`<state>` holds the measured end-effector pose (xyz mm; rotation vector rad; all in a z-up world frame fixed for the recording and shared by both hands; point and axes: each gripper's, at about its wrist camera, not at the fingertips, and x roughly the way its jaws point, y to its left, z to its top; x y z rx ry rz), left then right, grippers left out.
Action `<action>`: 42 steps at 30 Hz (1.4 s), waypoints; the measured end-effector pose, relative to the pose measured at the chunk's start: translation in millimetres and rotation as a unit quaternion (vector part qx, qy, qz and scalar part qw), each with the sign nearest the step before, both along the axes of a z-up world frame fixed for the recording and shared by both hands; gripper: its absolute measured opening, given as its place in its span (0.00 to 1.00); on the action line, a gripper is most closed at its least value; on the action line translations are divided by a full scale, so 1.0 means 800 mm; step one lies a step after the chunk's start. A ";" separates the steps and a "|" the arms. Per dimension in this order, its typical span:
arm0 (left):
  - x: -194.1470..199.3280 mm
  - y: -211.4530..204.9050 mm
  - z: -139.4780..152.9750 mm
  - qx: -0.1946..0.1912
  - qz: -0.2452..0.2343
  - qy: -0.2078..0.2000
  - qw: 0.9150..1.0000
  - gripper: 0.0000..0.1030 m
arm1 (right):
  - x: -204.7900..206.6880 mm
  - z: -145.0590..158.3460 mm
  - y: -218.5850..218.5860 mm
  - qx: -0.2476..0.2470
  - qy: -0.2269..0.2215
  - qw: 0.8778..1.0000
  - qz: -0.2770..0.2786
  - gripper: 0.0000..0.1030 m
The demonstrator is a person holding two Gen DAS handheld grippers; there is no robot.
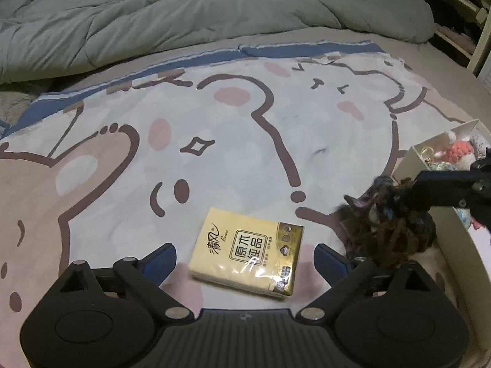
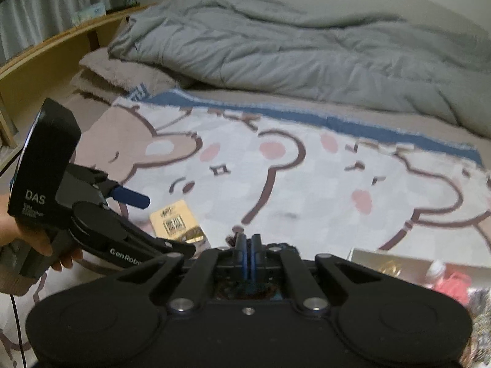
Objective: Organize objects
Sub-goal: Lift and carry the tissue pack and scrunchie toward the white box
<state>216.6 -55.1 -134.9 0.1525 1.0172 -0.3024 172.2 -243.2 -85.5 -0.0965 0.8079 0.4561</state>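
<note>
My left gripper has its fingers spread wide, apart from the tissue pack, which lies flat between them on the cartoon blanket near its front edge. The pack is pale yellow with a gold end, wrapped in glossy film. My right gripper is clamped together on a dark fuzzy bundle; I cannot make out what it is. A white box at the blanket's right edge is cut off, its pink and white contents blurred. The pack carries Chinese characters and "Breeze"; the left gripper's housing reads "DAS" and "GenRobo", partly hidden. A grey duvet lies beyond.
</note>
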 end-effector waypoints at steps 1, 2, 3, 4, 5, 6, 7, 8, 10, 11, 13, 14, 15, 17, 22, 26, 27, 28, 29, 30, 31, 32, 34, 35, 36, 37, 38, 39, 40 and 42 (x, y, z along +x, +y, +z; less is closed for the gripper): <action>0.001 0.000 -0.001 -0.001 0.000 -0.003 1.000 0.93 | 0.003 -0.005 -0.001 -0.001 0.007 1.000 -0.003 0.03; 0.002 -0.001 -0.002 -0.003 0.000 -0.005 1.000 0.93 | 0.005 -0.009 -0.002 -0.001 0.013 1.000 -0.008 0.04; 0.004 -0.001 -0.002 -0.006 0.000 -0.006 1.000 0.93 | 0.007 -0.012 -0.003 0.002 0.019 1.000 -0.012 0.07; 0.005 0.000 -0.003 -0.012 0.002 -0.007 1.000 0.93 | 0.009 -0.015 -0.006 0.008 0.023 1.000 -0.016 0.09; 0.006 0.001 -0.004 -0.020 0.004 -0.005 1.000 0.92 | 0.010 -0.017 -0.008 0.016 0.028 0.999 -0.020 0.19; 0.008 0.003 -0.005 -0.027 0.008 -0.001 1.000 0.91 | 0.012 -0.020 -0.010 0.018 0.033 0.999 -0.024 0.30; 0.009 0.005 -0.007 -0.033 0.011 0.003 0.999 0.89 | 0.012 -0.022 -0.010 0.016 0.036 0.999 -0.026 0.35; 0.010 0.005 -0.008 -0.037 0.012 0.008 0.999 0.85 | 0.012 -0.024 -0.009 0.011 0.037 0.999 -0.025 0.41; 0.012 0.005 -0.012 -0.033 0.011 0.017 0.999 0.82 | 0.013 -0.030 -0.006 0.003 0.040 0.999 -0.020 0.48; 0.012 0.004 -0.014 -0.027 0.007 0.020 0.999 0.80 | 0.013 -0.033 -0.006 0.001 0.044 0.999 -0.018 0.50; 0.012 0.002 -0.018 -0.015 0.001 0.028 1.000 0.77 | 0.015 -0.038 -0.003 -0.010 0.047 0.999 -0.020 0.51; 0.011 0.002 -0.020 -0.011 -0.001 0.030 0.999 0.77 | 0.015 -0.041 -0.002 -0.019 0.047 0.999 -0.020 0.53; 0.010 0.002 -0.021 -0.008 -0.003 0.030 1.000 0.76 | 0.015 -0.043 0.000 -0.025 0.047 0.998 -0.017 0.56; 0.010 0.003 -0.020 -0.008 -0.002 0.030 1.000 0.76 | 0.014 -0.047 0.002 -0.033 0.047 0.998 -0.012 0.57; 0.008 0.002 -0.016 -0.002 0.007 0.026 1.000 0.75 | 0.009 -0.048 0.008 -0.056 0.035 0.998 0.001 0.42; 0.003 0.004 -0.006 -0.007 0.015 0.019 1.000 0.75 | 0.008 -0.041 0.007 -0.053 0.029 0.998 0.003 0.19; 0.001 0.004 -0.003 -0.008 0.018 0.016 1.000 0.75 | 0.008 -0.038 0.006 -0.049 0.028 0.998 0.003 0.16; -0.001 0.005 0.000 -0.009 0.021 0.014 1.000 0.75 | 0.007 -0.036 0.005 -0.047 0.026 0.999 0.003 0.15; -0.004 0.006 0.004 -0.010 0.023 0.012 1.000 0.75 | 0.006 -0.034 0.004 -0.047 0.023 0.999 0.002 0.15; -0.006 0.006 0.008 -0.011 0.025 0.010 1.000 0.75 | 0.005 -0.032 0.004 -0.048 0.021 0.999 0.001 0.14; -0.009 0.006 0.012 -0.012 0.026 0.008 1.000 0.75 | 0.004 -0.030 0.004 -0.049 0.018 0.999 -0.002 0.14; -0.013 0.007 0.017 -0.014 0.027 0.005 1.000 0.75 | 0.002 -0.027 0.004 -0.050 0.015 0.999 -0.003 0.14; -0.020 0.008 0.026 -0.018 0.029 0.000 0.999 0.75 | -0.002 -0.020 0.005 -0.050 0.009 0.999 -0.004 0.14; -0.024 0.008 0.031 -0.021 0.031 -0.003 0.999 0.75 | -0.004 -0.016 0.005 -0.050 0.006 0.999 -0.005 0.14; -0.027 0.008 0.035 -0.022 0.032 -0.005 0.999 0.75 | -0.007 -0.012 0.004 -0.048 0.002 0.999 -0.006 0.14; -0.031 0.009 0.039 -0.023 0.033 -0.007 0.999 0.75 | -0.010 -0.007 0.004 -0.046 -0.002 0.999 -0.008 0.14; -0.034 0.009 0.043 -0.023 0.033 -0.008 0.999 0.75 | -0.011 -0.003 0.003 -0.044 -0.004 0.999 -0.009 0.14; -0.038 0.009 0.047 -0.024 0.033 -0.010 0.999 0.75 | -0.014 0.001 0.003 -0.042 -0.008 0.999 -0.011 0.14; -0.041 0.009 0.051 -0.025 0.033 -0.013 0.999 0.75 | -0.015 0.005 0.002 -0.040 -0.010 0.999 -0.012 0.14; -0.048 0.008 0.058 -0.026 0.031 -0.017 0.999 0.75 | -0.020 0.013 0.000 -0.035 -0.015 0.999 -0.016 0.14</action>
